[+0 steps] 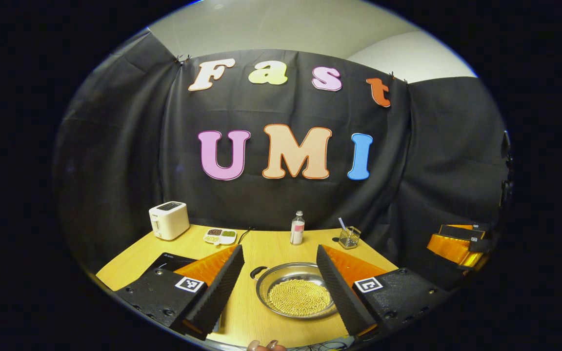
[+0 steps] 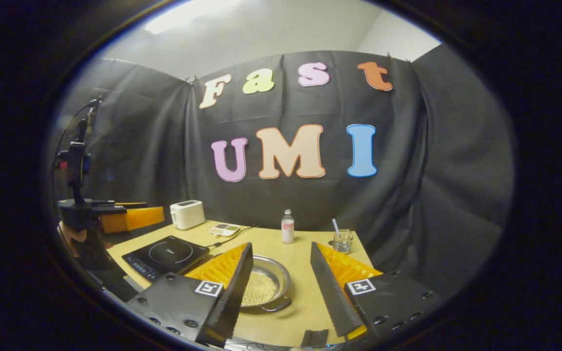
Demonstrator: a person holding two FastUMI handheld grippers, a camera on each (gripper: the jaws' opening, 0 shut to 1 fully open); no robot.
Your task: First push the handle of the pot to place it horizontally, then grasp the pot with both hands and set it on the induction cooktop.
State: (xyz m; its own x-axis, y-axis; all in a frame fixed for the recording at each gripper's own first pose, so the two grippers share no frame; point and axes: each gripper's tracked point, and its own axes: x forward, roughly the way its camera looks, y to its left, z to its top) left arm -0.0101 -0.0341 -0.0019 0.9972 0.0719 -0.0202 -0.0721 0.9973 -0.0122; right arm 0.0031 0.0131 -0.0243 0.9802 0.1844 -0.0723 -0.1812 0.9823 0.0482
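A steel pot (image 1: 298, 292) with yellow beads in it sits on the wooden table (image 1: 276, 243), seen between my left gripper's fingers. One black handle (image 1: 257, 271) points to its far left. My left gripper (image 1: 279, 252) is open, held above and before the pot. In the right gripper view the pot (image 2: 266, 285) lies partly behind a finger, with a dark handle (image 2: 278, 306) on its near side. My right gripper (image 2: 281, 248) is open too, clear of the pot. The black induction cooktop (image 2: 166, 256) lies left of the pot; its corner (image 1: 173, 261) peeks past my left finger.
A white toaster (image 1: 169, 220), a small divided dish (image 1: 220, 236), a bottle (image 1: 297, 228) and a glass with a straw (image 1: 349, 237) stand along the table's back. The other gripper (image 1: 459, 241) hovers off to the right. A cable (image 2: 230, 235) runs to the cooktop.
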